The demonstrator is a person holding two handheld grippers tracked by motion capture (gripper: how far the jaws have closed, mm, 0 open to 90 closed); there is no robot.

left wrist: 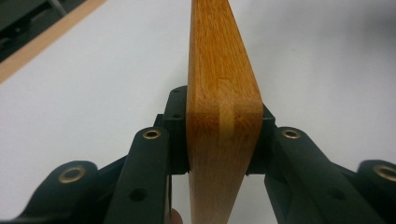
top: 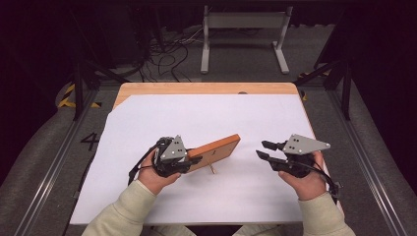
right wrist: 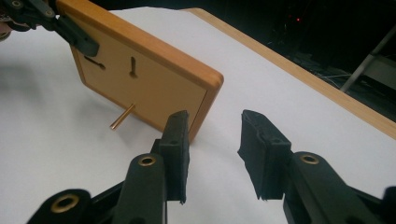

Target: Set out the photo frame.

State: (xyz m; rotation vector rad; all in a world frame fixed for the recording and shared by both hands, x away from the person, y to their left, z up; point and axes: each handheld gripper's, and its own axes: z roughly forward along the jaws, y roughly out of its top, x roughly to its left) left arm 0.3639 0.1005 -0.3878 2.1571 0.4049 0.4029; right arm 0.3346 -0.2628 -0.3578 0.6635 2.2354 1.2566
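Note:
A flat wooden board point(top: 216, 151) stands on edge on the white sheet, tilted, near the table's middle. My left gripper point(top: 189, 160) is shut on its near end; in the left gripper view the board point(left wrist: 222, 107) sits clamped between both jaws. In the right gripper view the board's back point(right wrist: 140, 79) shows keyhole slots and a thin brass peg point(right wrist: 122, 116) sticking out toward the table. My right gripper point(top: 264, 150) is open, a little to the right of the board's far end, with nothing between its fingers point(right wrist: 177, 144).
A white sheet point(top: 206, 113) covers most of the wooden table point(top: 206, 88). A grey metal stand point(top: 243, 29) and loose cables point(top: 167, 54) lie on the floor beyond the table's far edge.

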